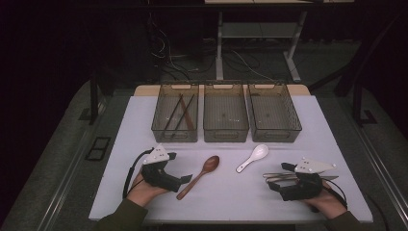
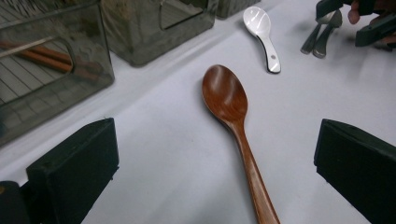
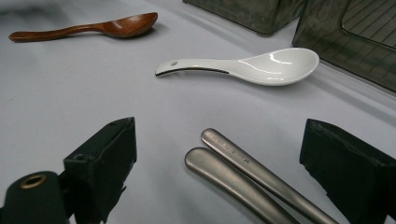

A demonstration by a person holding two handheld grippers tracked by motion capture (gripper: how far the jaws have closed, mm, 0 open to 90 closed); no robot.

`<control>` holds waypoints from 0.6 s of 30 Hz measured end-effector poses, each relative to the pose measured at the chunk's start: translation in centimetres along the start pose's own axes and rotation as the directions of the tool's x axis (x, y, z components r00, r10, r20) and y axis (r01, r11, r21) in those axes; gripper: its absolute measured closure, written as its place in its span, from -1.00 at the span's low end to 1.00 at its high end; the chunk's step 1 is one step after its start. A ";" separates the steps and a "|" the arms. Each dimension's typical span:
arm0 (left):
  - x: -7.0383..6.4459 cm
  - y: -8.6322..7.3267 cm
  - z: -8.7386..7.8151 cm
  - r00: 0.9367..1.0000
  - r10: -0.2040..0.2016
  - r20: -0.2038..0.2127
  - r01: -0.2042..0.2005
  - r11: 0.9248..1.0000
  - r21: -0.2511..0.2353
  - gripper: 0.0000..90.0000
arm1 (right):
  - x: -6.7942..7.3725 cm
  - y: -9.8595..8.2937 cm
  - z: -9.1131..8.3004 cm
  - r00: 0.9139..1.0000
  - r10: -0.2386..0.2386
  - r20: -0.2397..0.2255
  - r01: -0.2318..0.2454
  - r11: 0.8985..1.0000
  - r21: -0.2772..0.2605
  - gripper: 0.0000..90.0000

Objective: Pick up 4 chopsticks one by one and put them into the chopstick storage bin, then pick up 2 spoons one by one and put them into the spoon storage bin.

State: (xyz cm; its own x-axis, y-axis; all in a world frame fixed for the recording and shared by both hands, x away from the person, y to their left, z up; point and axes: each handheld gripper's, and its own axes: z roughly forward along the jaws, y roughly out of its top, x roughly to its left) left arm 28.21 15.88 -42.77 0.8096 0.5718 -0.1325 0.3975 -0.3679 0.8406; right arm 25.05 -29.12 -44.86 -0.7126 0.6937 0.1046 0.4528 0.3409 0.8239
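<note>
A brown wooden spoon (image 1: 204,171) lies on the white table (image 1: 221,202), bowl pointing away. My left gripper (image 1: 179,168) is just left of its handle, open; in the left gripper view the wooden spoon (image 2: 233,107) lies between the spread jaws of the left gripper (image 2: 217,154), untouched. A white ceramic spoon (image 1: 252,157) rests mid-table. Two metal utensil handles (image 3: 243,177) lie between the jaws of my open right gripper (image 3: 217,144). In the high view the right gripper (image 1: 281,177) is over the metal utensils (image 1: 288,176).
Three smoky see-through bins stand in a row at the back: the left bin (image 1: 163,129) holds chopsticks (image 1: 183,113), and the middle bin (image 1: 226,132) and right bin (image 1: 293,129) look bare. The table's front edge runs just below both hands.
</note>
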 end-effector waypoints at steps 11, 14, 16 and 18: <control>-0.1 -1.1 -0.1 1.000 -0.021 -0.007 0.021 1.000 0.014 -1.00 | -0.1 0.1 0.1 1.000 0.002 0.000 -0.002 1.000 0.001 -0.76; 0.0 -1.2 -0.1 1.000 -0.029 -0.008 0.029 1.000 0.013 -1.00 | -0.1 0.1 0.2 1.000 -0.005 -0.002 0.005 1.000 0.007 -0.76; 0.1 -1.1 0.0 1.000 -0.026 -0.011 0.026 1.000 0.014 -1.00 | 0.0 0.1 0.2 1.000 -0.005 -0.004 0.005 1.000 0.014 -0.76; 0.0 -1.0 0.0 1.000 -0.023 -0.009 0.023 1.000 0.018 -1.00 | 0.0 0.1 0.3 1.000 -0.005 -0.004 0.005 1.000 0.014 -0.76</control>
State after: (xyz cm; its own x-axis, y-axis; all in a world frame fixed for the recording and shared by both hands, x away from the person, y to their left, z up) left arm 27.86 16.25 -43.65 0.7960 0.5872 -0.1471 0.4243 -0.3678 0.8274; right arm 25.29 -28.95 -44.92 -0.7171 0.6893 0.1028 0.4566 0.3532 0.8166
